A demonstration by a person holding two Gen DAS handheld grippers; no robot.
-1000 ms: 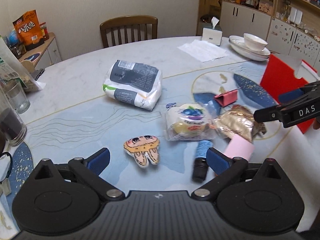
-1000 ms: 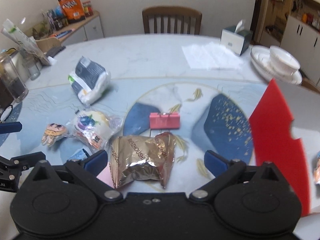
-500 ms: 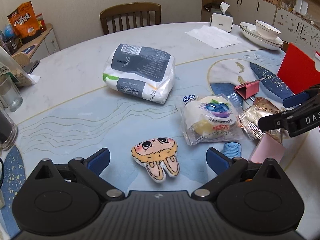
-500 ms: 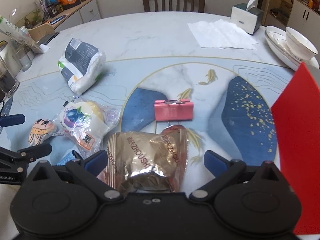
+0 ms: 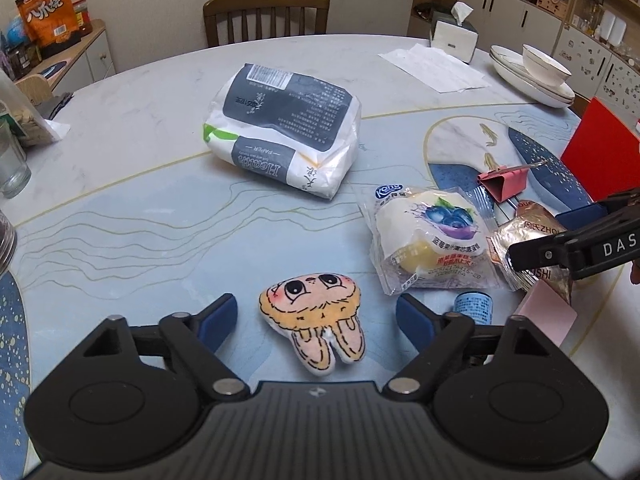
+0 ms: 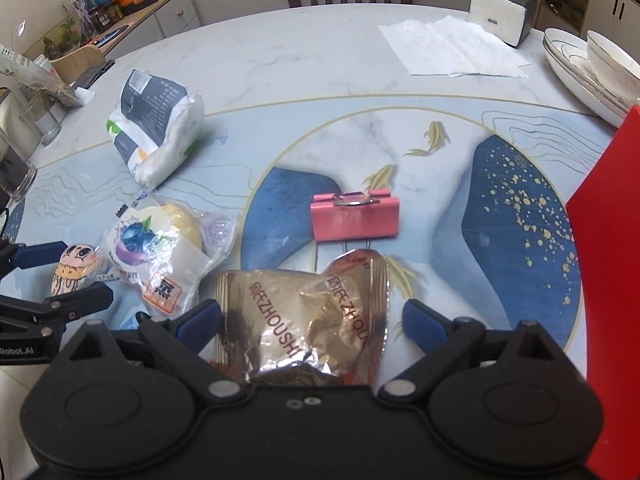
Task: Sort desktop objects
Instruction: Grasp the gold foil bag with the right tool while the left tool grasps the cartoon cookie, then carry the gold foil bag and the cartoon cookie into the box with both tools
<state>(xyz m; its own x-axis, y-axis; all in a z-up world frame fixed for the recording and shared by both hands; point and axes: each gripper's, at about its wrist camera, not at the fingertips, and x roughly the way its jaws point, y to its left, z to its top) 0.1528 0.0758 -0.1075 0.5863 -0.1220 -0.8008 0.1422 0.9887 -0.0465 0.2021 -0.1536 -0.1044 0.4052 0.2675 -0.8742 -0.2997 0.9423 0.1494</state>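
Plush toy (image 5: 316, 320) betw. open left hand-held gripper (image 5: 316, 322) fingers — untouched.

My left wrist camera looks low across the table (image 5: 120, 128) from its near-left. My right looks from near-centre; both share the blueberry bun (image 5: 434, 240) (image 6: 156, 248).

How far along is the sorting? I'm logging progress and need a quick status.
Nothing looks sorted yet: the tissue pack, blueberry bun, pink binder clip and plush toy lie loose on the table. The open left gripper brackets the toy; the open right gripper brackets the gold snack packet. Everything remains.
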